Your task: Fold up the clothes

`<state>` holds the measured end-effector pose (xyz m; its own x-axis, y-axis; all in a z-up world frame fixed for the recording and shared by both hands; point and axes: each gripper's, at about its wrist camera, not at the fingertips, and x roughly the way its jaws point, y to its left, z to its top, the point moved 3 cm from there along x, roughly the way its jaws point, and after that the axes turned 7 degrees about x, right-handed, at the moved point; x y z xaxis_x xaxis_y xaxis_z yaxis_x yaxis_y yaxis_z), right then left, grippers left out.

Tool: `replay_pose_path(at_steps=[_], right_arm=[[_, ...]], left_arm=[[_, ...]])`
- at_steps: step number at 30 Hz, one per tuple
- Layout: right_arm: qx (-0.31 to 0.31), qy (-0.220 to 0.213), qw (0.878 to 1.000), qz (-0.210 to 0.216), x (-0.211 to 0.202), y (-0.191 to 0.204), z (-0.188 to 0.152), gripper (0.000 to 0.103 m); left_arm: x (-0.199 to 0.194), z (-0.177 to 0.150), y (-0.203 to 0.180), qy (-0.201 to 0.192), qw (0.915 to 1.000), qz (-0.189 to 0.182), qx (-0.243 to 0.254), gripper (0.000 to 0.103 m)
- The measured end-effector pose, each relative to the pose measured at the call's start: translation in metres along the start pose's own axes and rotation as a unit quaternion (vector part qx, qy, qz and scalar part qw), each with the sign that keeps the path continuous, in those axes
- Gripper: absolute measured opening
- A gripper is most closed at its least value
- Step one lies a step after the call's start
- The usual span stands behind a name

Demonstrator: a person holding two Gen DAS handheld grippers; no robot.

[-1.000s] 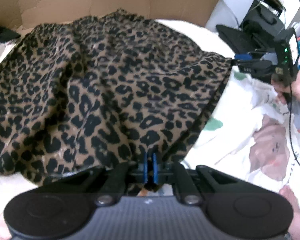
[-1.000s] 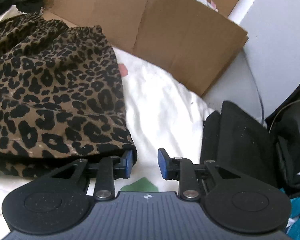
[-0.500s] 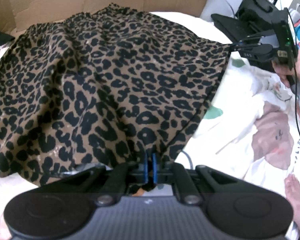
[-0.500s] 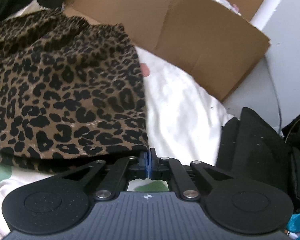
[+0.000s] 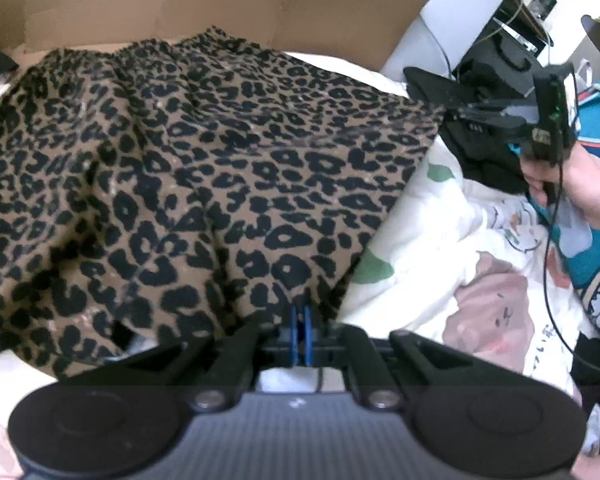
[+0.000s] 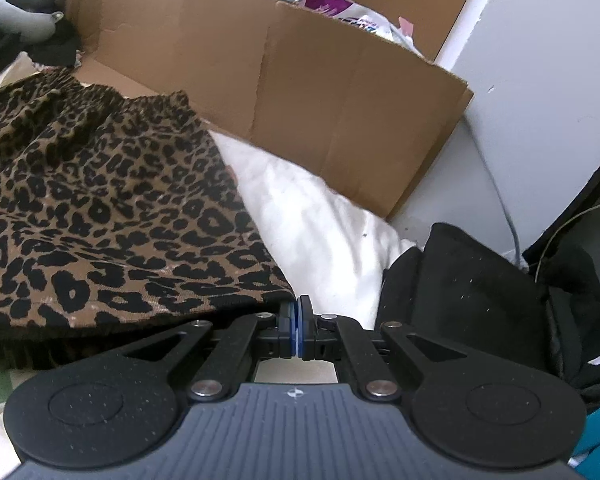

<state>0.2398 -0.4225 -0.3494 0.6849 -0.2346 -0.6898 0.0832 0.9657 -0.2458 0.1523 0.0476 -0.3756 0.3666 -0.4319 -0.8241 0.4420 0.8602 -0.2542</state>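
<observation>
A leopard-print skirt (image 5: 204, 184) lies spread on a white patterned bedsheet (image 5: 440, 240), its gathered waistband at the far side by the cardboard. My left gripper (image 5: 301, 312) is shut on the skirt's near hem corner. My right gripper (image 6: 299, 304) is shut on the skirt's (image 6: 112, 232) other hem corner, at its right edge. The right gripper also shows in the left wrist view (image 5: 452, 114), held by a hand at the skirt's far right corner. The hem hangs stretched between the two grippers.
A flattened cardboard box (image 6: 300, 92) stands behind the skirt. Black clothes and bags (image 6: 480, 292) lie to the right. A teal printed cloth (image 5: 592, 248) lies at the right edge. A cable (image 5: 548, 264) trails from the right gripper. A grey plush (image 6: 20, 12) sits far left.
My right gripper was open beside the skirt's corner one second ago and has shut on it. Both grippers have lifted the hem slightly. The left gripper stayed shut on the skirt.
</observation>
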Motion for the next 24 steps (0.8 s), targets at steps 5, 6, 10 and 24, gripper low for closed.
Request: replay_pose_path(at_steps=[5,6,10,24], right_arm=[[0.026,0.040,0.999,0.011,0.009,-0.002,-0.014,0.003],[0.037,0.049,0.998,0.017,0.009,-0.005,-0.019,0.009],[0.085,0.077,0.993,0.043,0.009,-0.016,-0.036,0.038],[0.282,0.079,0.951,0.097,0.025,-0.050,-0.028,0.054]], left_arm=[[0.013,-0.016,0.005,0.033,0.9995,-0.001,-0.002,0.004],[0.012,-0.018,0.007,0.034,0.9994,-0.003,-0.002,0.004],[0.006,-0.025,0.015,0.039,0.9992,-0.010,-0.006,0.008],[-0.006,-0.014,0.067,0.035,0.9909,0.069,-0.110,0.025]])
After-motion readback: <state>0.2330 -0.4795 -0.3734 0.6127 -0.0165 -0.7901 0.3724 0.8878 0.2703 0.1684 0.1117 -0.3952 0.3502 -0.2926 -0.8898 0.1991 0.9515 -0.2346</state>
